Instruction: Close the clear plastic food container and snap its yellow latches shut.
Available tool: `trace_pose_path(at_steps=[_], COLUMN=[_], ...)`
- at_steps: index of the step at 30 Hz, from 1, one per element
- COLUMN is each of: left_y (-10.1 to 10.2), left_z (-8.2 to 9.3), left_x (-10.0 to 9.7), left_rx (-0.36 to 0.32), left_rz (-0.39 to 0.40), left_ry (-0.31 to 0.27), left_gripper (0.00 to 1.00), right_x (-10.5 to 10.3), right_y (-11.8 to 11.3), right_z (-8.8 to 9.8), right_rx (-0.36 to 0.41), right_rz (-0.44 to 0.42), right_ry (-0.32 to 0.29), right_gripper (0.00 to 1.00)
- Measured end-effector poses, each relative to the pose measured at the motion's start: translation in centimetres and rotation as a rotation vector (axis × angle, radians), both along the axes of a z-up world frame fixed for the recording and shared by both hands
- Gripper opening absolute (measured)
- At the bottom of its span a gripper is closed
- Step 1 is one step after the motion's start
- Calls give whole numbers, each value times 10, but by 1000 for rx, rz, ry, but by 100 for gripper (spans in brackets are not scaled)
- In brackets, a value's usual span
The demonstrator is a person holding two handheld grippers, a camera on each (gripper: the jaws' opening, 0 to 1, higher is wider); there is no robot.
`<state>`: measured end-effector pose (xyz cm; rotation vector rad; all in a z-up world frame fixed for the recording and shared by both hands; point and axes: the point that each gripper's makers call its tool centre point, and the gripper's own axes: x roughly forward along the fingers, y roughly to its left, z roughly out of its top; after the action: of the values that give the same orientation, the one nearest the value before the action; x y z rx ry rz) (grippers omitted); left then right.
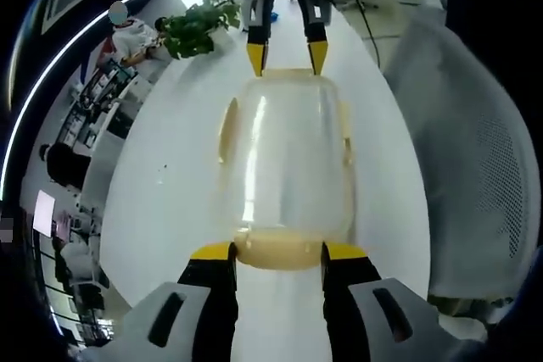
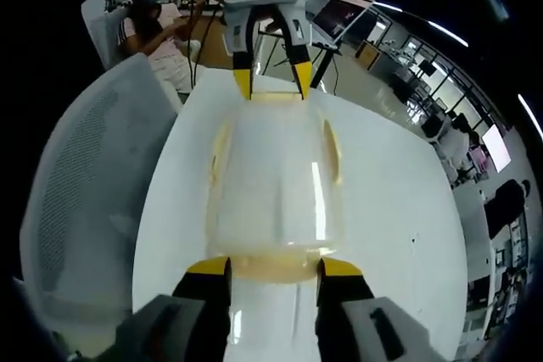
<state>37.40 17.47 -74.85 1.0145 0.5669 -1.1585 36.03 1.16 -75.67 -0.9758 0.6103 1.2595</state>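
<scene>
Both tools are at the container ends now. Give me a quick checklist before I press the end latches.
1. Lid seated on container: looks ok, lid on top.
2. Left tool straddles near end latch: ok.
3. Right tool straddles opposite end latch: ok.
4. End latches snapped: cannot tell.
5. Side latches snapped: cannot tell.
6. Container flat on white table: ok.
</scene>
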Motion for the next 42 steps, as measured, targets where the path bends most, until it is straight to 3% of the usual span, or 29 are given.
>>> trace_pose_path(at_steps=[8,10,17,31,42], left_y=[-11,-15,-28,-56,-77], left_z=[1,-1,-9,-15,-26], left_x=[3,1,-4,7,17], left_rx=[6,9,7,23,34], left_rz=[-5,-11,-15,-29,-40], left_ry=[-22,-3,40,19,64], left_gripper=[36,36,36,36,36], right_x=[1,-3,-7,2,10], right_y=[-10,-13,-26,-53,-74], right_z=[0,-3,-8,-18,-29], right_rx=[19,24,34,43,47], right_rz=[-3,-11,-9,-23,-28], right_ry=[-21,15,49,46,98], right_gripper=[36,37,37,37,37])
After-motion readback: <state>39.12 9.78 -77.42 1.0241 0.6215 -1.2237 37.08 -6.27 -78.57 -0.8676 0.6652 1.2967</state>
